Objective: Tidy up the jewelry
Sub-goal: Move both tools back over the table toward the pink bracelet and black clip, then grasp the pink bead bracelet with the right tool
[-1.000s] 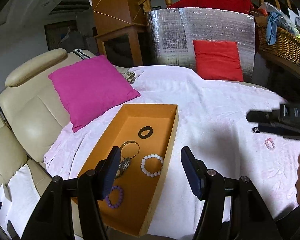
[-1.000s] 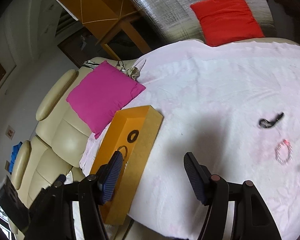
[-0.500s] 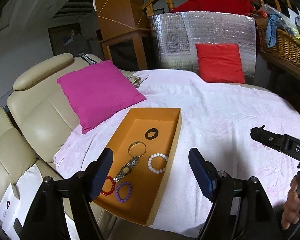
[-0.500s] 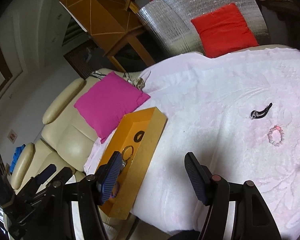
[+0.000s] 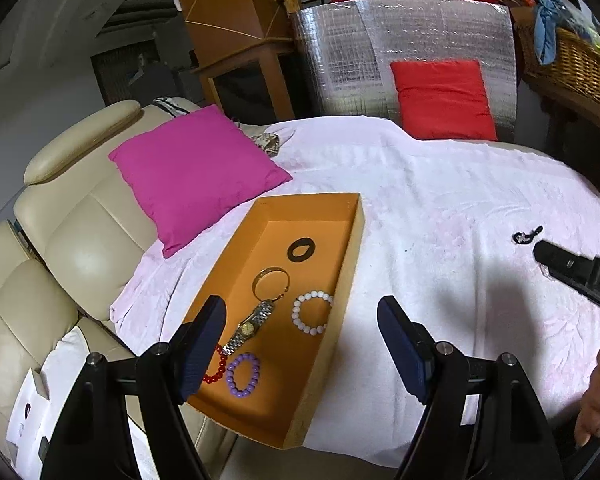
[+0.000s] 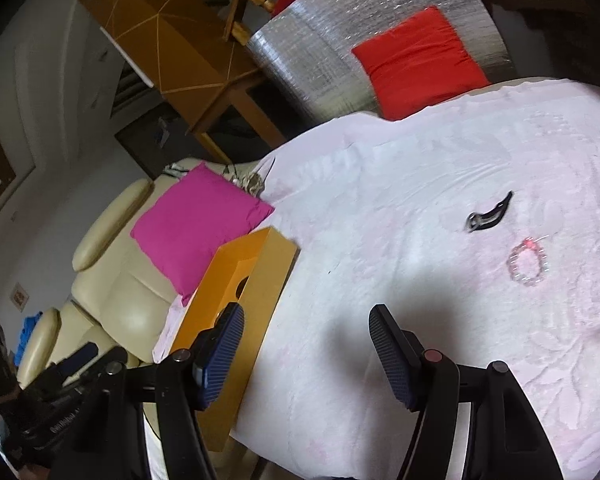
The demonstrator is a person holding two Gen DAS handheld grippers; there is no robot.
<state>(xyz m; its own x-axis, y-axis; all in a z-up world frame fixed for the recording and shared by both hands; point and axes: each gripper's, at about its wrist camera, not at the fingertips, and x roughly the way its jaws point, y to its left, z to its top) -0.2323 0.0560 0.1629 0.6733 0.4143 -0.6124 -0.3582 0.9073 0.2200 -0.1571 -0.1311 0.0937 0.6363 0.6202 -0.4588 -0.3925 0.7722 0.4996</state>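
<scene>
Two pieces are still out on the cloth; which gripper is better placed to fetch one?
Right. The right gripper is open with the pink bracelet and black clip ahead; the left gripper hangs open above the orange box.

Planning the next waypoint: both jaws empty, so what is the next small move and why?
Probably ease the right gripper forward and to its right toward the pink bead bracelet. Its jaws stand open and empty, and that bracelet and the black clip lie loose on the pale pink blanket, outside the orange box holding the other jewelry.
</scene>
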